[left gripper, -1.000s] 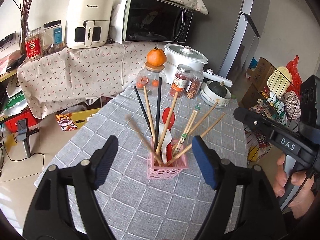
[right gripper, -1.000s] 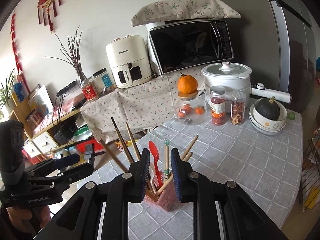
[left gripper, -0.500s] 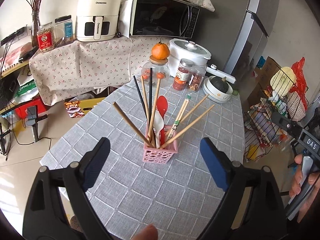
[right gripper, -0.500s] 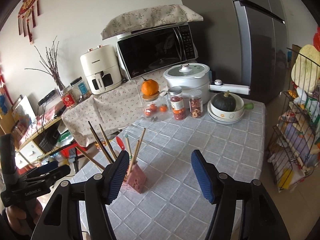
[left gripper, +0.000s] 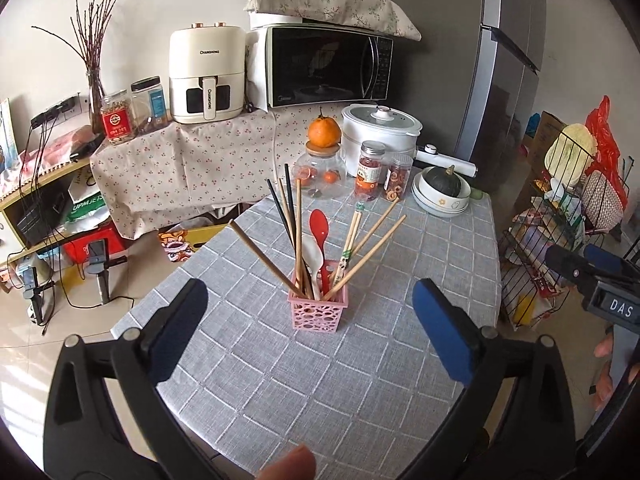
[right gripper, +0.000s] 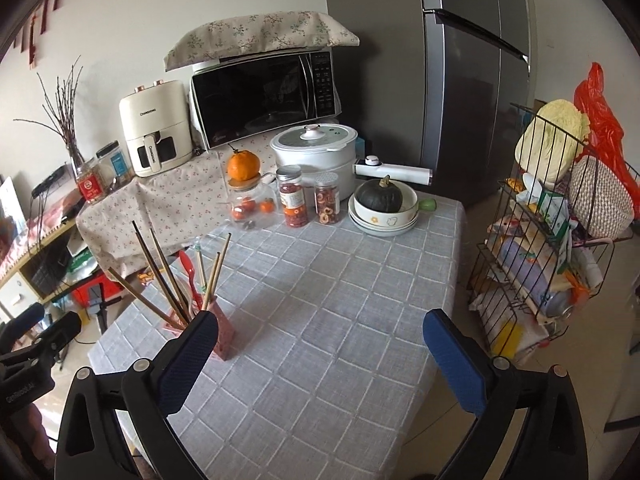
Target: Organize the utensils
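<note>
A pink perforated holder (left gripper: 318,314) stands on the grey checked tablecloth (left gripper: 360,380). Several wooden and dark chopsticks (left gripper: 264,260), a red spoon (left gripper: 319,224) and a white spoon (left gripper: 314,254) lean in it. My left gripper (left gripper: 309,286) hangs back from the holder, which sits ahead in line with the gap. Its jaws are opening wide and hold nothing. My right gripper (right gripper: 320,320) is over bare cloth, its jaws also opening and empty. In the right wrist view, the holder (right gripper: 224,338) shows just beyond the right gripper's left finger (right gripper: 188,356).
At the table's far end stand a glass jar topped by an orange (left gripper: 324,132), two snack jars (left gripper: 368,170), stacked bowls with a dark squash (left gripper: 442,190) and a white pot (left gripper: 380,136). A loaded wire rack (right gripper: 552,240) stands right of the table. A fingertip (left gripper: 292,462) shows at the bottom.
Both grippers have drawn back from the holder and opened wide. The right gripper was nearly shut over the utensils and has swung right, leaving the holder by its left finger.
</note>
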The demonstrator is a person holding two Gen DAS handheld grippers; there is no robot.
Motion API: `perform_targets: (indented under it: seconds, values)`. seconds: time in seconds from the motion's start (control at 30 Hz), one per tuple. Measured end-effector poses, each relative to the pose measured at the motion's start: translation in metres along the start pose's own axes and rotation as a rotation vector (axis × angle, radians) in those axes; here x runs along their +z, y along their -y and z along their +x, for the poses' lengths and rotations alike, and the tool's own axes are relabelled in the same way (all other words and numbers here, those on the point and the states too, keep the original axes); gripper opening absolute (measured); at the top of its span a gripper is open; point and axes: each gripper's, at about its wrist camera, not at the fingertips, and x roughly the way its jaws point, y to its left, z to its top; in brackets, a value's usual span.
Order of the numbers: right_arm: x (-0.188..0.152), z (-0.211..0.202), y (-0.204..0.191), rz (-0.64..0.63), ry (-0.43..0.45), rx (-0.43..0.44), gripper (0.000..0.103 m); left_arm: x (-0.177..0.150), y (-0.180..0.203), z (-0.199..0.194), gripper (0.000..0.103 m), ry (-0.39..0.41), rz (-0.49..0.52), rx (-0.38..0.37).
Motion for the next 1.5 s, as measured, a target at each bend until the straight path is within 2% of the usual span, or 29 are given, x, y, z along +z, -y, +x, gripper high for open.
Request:
perform_targets:
  seconds: [0.27,1.5]
  values:
    - [-0.003,0.005,-0.022,-0.079,-0.012,0.017,0.103,-0.004,0.003,0.004,0.102,-0.021,0.005,-0.005]
    - [0.000,0.008,-0.027,-0.065,-0.013,0.054,0.103,-0.007,0.004,0.006,0.102,-0.019,-0.008,0.011]
